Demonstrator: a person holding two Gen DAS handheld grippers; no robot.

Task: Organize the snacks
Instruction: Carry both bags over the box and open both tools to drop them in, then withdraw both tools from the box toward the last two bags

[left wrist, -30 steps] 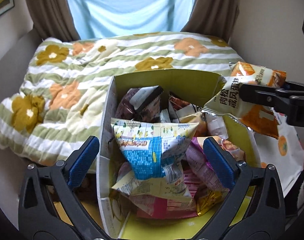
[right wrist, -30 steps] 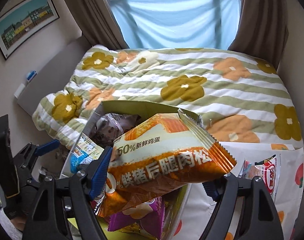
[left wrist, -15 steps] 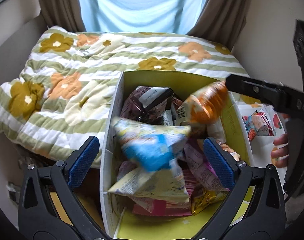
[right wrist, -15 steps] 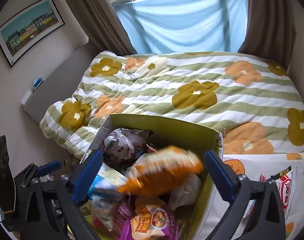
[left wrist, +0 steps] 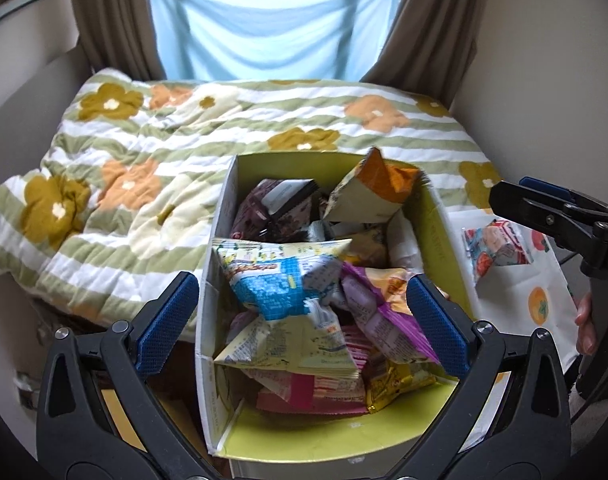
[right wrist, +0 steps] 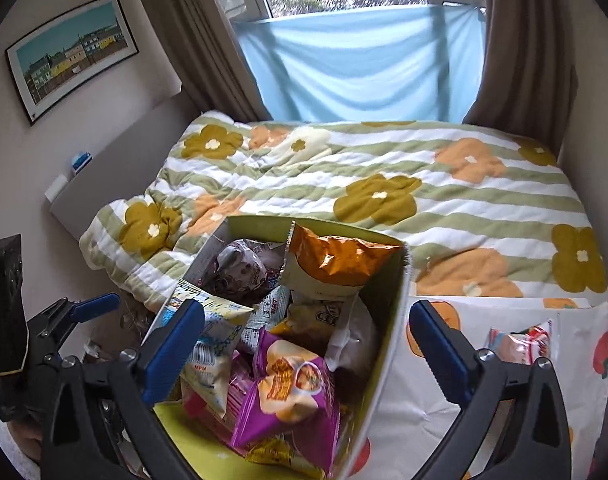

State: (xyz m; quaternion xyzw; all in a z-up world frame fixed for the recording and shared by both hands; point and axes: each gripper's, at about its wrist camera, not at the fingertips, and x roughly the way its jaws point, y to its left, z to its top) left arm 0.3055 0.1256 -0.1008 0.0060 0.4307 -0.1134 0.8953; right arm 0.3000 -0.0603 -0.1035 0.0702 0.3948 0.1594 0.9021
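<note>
Between the spread fingers of the left gripper (left wrist: 304, 320), which pinch nothing, sits the box (left wrist: 444, 224) heaped with snack packets. An orange packet (left wrist: 374, 196) leans against the far corner, well beyond the fingertips. One loose packet (left wrist: 496, 250) lies on the cloth (left wrist: 520, 320), outside the right-hand finger, under the right gripper (left wrist: 544, 208).

From the right wrist view, the right gripper (right wrist: 304, 344) is fully spread and empty, over the box's (right wrist: 388, 320) near wall. The loose packet (right wrist: 520, 340) lies just past its right finger. Judged next step: collect that packet. Swing clear of the box wall, pinch the sealed edge, lift before crossing.
</note>
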